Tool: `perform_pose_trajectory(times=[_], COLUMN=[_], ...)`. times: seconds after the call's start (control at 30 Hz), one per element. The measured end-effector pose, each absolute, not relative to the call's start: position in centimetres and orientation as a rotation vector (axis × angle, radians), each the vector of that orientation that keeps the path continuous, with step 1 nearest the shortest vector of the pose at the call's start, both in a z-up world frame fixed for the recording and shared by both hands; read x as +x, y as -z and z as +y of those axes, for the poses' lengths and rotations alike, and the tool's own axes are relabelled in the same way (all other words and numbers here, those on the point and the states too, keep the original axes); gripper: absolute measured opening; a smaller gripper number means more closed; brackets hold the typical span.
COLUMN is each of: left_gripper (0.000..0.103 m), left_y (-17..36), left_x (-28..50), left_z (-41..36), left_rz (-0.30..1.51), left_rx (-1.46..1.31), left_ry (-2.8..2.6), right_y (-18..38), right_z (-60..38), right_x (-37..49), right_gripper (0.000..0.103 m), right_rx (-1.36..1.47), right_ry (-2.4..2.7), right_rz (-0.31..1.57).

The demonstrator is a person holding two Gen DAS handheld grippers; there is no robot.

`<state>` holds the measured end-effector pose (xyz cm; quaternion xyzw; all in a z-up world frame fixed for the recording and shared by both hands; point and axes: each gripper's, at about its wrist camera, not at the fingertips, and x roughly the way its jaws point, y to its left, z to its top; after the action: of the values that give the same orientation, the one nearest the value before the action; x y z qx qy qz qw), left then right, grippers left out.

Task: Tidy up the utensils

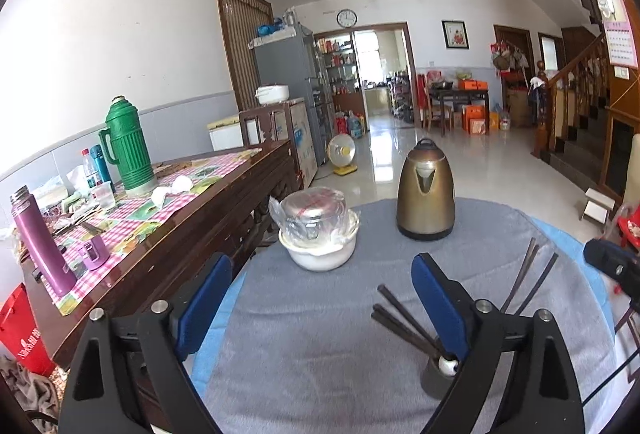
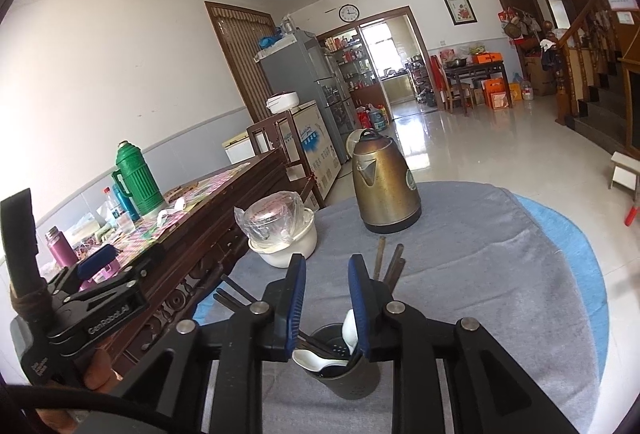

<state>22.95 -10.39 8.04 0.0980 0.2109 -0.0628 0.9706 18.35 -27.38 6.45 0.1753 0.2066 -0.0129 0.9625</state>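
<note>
A dark grey utensil holder (image 2: pixel 344 374) stands on the grey cloth (image 2: pixel 480 274) near the table's front. White spoons (image 2: pixel 316 358) and dark chopsticks (image 2: pixel 390 266) stick out of it. My right gripper (image 2: pixel 326 294) hovers just above the holder, its blue pads a little apart with nothing pressed between them; one spoon leans near the right pad. In the left wrist view the holder (image 1: pixel 436 382) sits low at the right, partly hidden by the right finger, with chopsticks (image 1: pixel 404 322) fanning out. My left gripper (image 1: pixel 320 298) is wide open and holds nothing.
A bronze kettle (image 1: pixel 426 193) and a white bowl with a plastic-wrapped pot (image 1: pixel 318 234) stand at the back of the round table. A long wooden table (image 1: pixel 192 201) with a green thermos (image 1: pixel 128 149) and bottles runs along the left.
</note>
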Motion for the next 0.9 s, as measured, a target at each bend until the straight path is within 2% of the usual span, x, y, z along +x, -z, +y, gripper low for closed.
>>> perform_pose_trajectory(times=[0.1, 0.17, 0.2, 0.3, 0.63, 0.9], left_gripper=[0.094, 0.098, 0.099, 0.099, 0.099, 0.099], left_y=[-8.0, -8.0, -7.9, -7.6, -4.7, -2.4], left_x=[22.5, 22.3, 22.1, 21.2, 18.4, 18.9], left_z=[-10.1, -9.9, -9.8, -9.3, -8.2, -8.8], left_rz=[0.464, 0.487, 0.499, 0.522, 0.58, 0.695], left_rx=[0.196, 0.19, 0.185, 0.17, 0.194, 0.223], left_ry=[0.134, 0.141, 0.143, 0.144, 0.171, 0.162], right_y=[-6.9, -7.1, -7.3, -7.5, -5.6, -3.1], right_z=[-27.7, -27.8, -27.9, -27.7, -28.0, -28.2], right_x=[17.8, 17.5, 17.2, 16.2, 12.9, 11.4], right_gripper=[0.024, 0.026, 0.032, 0.073, 0.073, 0.073], right_rx=[0.355, 0.353, 0.348, 0.327, 0.277, 0.294], right_ry=[0.033, 0.036, 0.04, 0.051, 0.092, 0.104], right_rz=[0.415, 0.414, 0.414, 0.387, 0.36, 0.443])
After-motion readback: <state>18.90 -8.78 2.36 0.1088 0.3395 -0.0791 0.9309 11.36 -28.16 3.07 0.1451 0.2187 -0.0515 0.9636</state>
